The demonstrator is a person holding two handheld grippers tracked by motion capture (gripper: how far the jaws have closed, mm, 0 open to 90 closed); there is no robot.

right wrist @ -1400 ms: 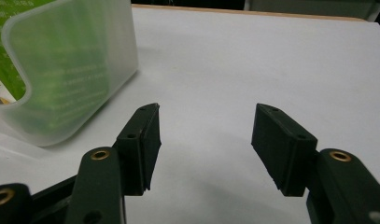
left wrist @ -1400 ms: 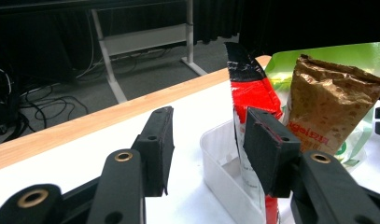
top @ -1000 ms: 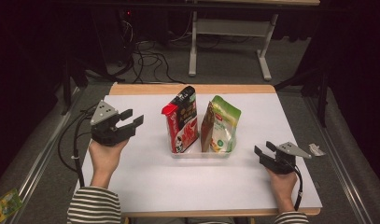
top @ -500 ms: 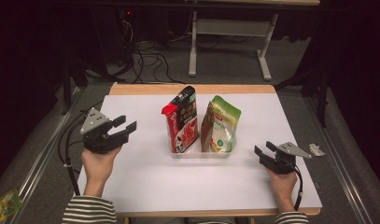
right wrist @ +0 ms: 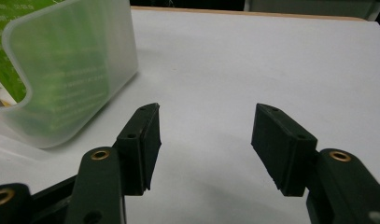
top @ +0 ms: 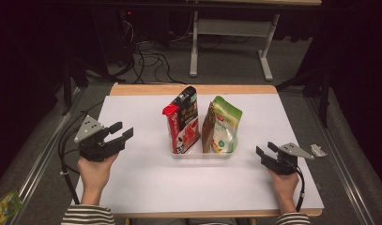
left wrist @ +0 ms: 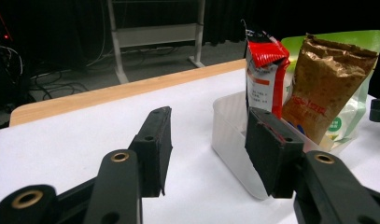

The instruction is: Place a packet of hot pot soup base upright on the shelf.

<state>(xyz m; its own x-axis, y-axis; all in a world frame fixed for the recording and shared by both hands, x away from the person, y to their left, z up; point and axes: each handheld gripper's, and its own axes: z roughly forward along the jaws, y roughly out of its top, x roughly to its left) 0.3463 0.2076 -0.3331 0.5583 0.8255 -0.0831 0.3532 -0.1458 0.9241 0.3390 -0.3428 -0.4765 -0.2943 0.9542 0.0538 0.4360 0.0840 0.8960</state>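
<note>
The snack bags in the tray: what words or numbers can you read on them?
Red bag: white panel of print, too small to read.
Brown bag: red characters, too blurred to read.
Green bag: round label, too blurred to read.
Nothing else carries readable text.

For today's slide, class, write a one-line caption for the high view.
Open left tongs and right tongs flank a clear tub holding a red snack bag and a green pouch.
</note>
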